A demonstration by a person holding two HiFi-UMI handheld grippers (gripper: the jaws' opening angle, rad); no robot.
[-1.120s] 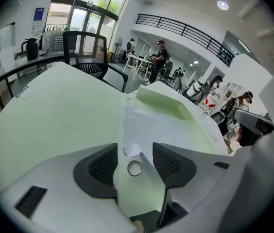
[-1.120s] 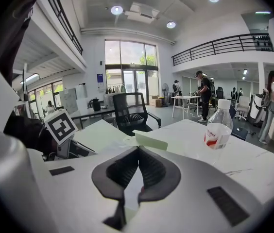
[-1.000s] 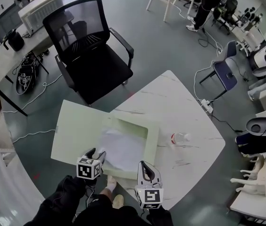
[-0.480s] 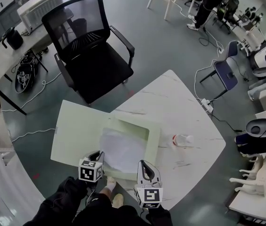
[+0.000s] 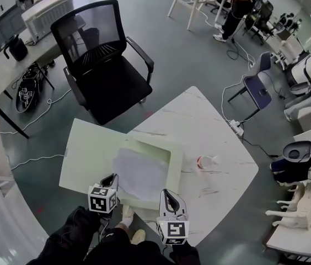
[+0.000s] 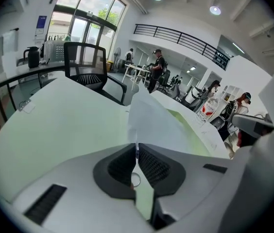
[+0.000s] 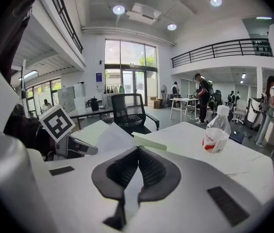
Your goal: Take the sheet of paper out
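Pinching the near left corner of the sheet of paper [image 5: 141,173], the left gripper [image 5: 113,178] has just closed its jaws – in the left gripper view the pads meet on the white edge, and the sheet rises from them in a creased fold. The rest of the paper lies inside the open pale green box [image 5: 176,164], whose lid is spread flat to the left, past the edge of the white table [image 5: 199,126]. The right gripper [image 5: 166,193] sits at the box's near rim with its jaws together at the tips – whether they nip the rim cannot be told. A small plastic bottle [image 5: 208,161] lies on the table just right of the box, and a black office chair [image 5: 103,65] stands beyond.
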